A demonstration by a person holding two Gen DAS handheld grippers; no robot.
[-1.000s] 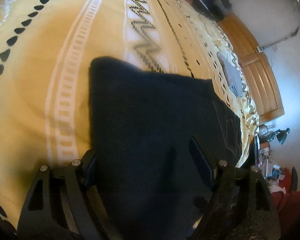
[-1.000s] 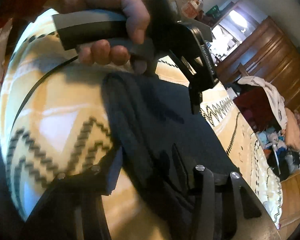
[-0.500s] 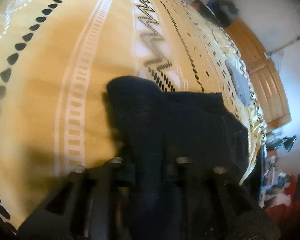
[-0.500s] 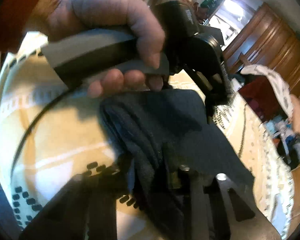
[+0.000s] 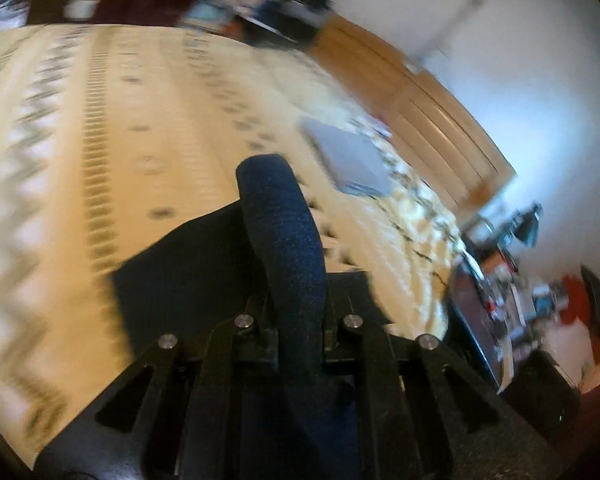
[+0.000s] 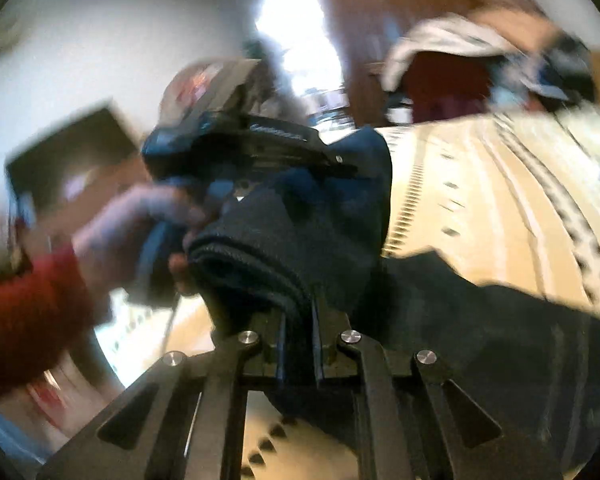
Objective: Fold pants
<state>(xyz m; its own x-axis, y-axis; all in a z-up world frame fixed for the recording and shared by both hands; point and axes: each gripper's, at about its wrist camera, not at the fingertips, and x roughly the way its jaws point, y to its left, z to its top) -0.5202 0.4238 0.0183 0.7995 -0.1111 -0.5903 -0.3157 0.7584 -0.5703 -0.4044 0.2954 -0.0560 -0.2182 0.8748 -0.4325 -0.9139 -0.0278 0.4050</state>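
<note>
Pants (image 5: 284, 240) hang pinched in both clamped grippers, left (image 5: 298, 320) and right (image 6: 298, 332), lifted off the bed (image 5: 100, 140) at one end, so carry both corners over level and together, keeping the edge taut.

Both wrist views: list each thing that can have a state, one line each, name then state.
left gripper: shut on the pants.
right gripper: shut on the pants.
pants: dark navy, pinched edge lifted, the rest trailing on the bedspread.
bedspread: patterned yellow, spread flat.
grey folded cloth: lying on the bedspread, apart from the pants.
</note>
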